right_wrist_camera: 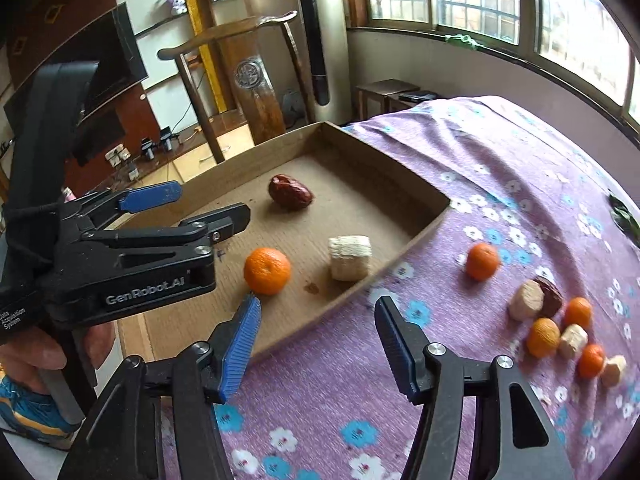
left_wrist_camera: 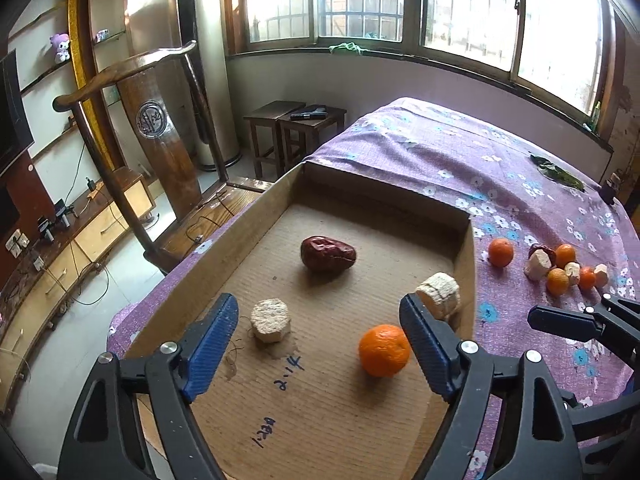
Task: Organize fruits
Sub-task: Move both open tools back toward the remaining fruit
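Observation:
A shallow cardboard box (left_wrist_camera: 466, 248) (right_wrist_camera: 424, 216) lies on the purple flowered cloth. In it are a red date (left_wrist_camera: 327, 253) (right_wrist_camera: 289, 192), an orange (left_wrist_camera: 384, 350) (right_wrist_camera: 267, 271) and two pale cut chunks (left_wrist_camera: 270, 319) (left_wrist_camera: 439, 294), one of which shows in the right wrist view (right_wrist_camera: 349, 257). My left gripper (left_wrist_camera: 318, 340) (right_wrist_camera: 208, 204) is open and empty above the box. My right gripper (right_wrist_camera: 318, 344) is open and empty over the cloth by the box's near wall; one of its fingers (left_wrist_camera: 568, 322) shows in the left wrist view. A loose orange (left_wrist_camera: 500, 252) (right_wrist_camera: 483, 261) and a cluster of oranges, pale chunks and a date (left_wrist_camera: 564, 266) (right_wrist_camera: 560, 328) lie on the cloth to the right.
A wooden chair (left_wrist_camera: 160, 128) (right_wrist_camera: 256, 80) stands beyond the box's far left side. Two dark stools (left_wrist_camera: 296, 128) stand under the window. A green leafy thing (left_wrist_camera: 558, 172) lies at the cloth's far right. The cloth's left edge drops to the floor.

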A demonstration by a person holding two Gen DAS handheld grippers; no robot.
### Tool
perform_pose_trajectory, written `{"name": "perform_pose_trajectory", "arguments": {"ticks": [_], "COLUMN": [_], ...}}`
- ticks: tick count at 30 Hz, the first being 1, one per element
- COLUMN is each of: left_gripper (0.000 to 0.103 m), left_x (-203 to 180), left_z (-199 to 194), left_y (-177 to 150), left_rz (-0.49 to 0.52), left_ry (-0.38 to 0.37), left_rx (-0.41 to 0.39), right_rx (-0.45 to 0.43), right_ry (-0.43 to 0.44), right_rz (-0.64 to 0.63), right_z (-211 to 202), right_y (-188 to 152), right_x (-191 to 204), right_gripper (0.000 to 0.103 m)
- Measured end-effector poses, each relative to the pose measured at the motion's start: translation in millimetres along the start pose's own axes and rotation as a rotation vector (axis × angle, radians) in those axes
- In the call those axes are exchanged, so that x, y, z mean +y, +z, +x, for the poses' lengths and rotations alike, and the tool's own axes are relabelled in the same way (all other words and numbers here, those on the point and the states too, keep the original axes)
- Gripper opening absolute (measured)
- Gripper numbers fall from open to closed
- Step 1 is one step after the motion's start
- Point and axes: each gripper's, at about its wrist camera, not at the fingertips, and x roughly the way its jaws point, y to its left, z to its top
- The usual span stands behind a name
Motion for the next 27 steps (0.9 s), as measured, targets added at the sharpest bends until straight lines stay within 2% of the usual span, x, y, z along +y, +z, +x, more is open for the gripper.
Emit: {"name": "perform_pose_trajectory", "arguments": {"ticks": [15,27], "left_gripper": [0.085,0.086], "left_x": [-86.8,-149.3], "left_z": [-12.6,-0.4], "left_y": [-5.4,-12.6], "left_rz": [0.121,0.195], "left_ry": [-0.152,-0.243], "left_rx": [0.01,0.06], "right_rx": [-0.032,-0.04], "right_ry": [-0.113,-0.156], "right_rz": [0.18,0.296], "right_z": [-60.5,-80.6], "right_y": [-57.2,-96.8], "right_x": [-75.2,-125.1], "right_gripper": [0.067,0.067]}}
